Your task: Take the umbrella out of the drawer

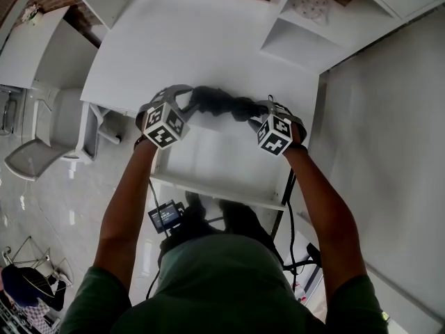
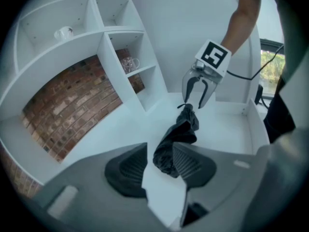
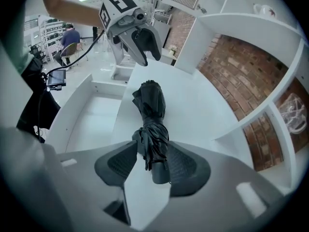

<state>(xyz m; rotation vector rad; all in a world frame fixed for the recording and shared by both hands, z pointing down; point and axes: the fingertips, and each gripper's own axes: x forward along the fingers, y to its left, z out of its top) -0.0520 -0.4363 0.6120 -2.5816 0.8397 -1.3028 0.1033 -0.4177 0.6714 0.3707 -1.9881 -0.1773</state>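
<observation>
Green shirt (image 1: 229,284), one, filling the bottom of the head view; two bare forearms reaching out from it.

Grippers, two, each bearing one black-and-white marker cube.
- Left gripper (image 2: 159,148): jaws drawn partway in, pinching the bunched fabric end of the umbrella (image 1: 222,105).
- Right gripper (image 3: 152,146): jaws likewise partway in, clamped on the strapped, thicker handle end.

Umbrella, one, black, folded; slung between both grippers over the back of the open drawer (image 1: 222,160), at the front edge of the white desk (image 1: 195,40). Whether quite clear of the desk top: not discernible.

Drawer, one, white; front rim partly hidden behind the torso.

Shelf unit (image 2: 104,47), one, white, backed with brick (image 2: 72,105); cut off at the frame edges. Glassware on its shelves too blurred to identify or count.

Chair (image 1: 62,120), one, white, beside the desk.

Small screen (image 1: 165,216), one, at the waist; writing too small to read.

Seated person (image 3: 71,35), one, far off in the right gripper view.
</observation>
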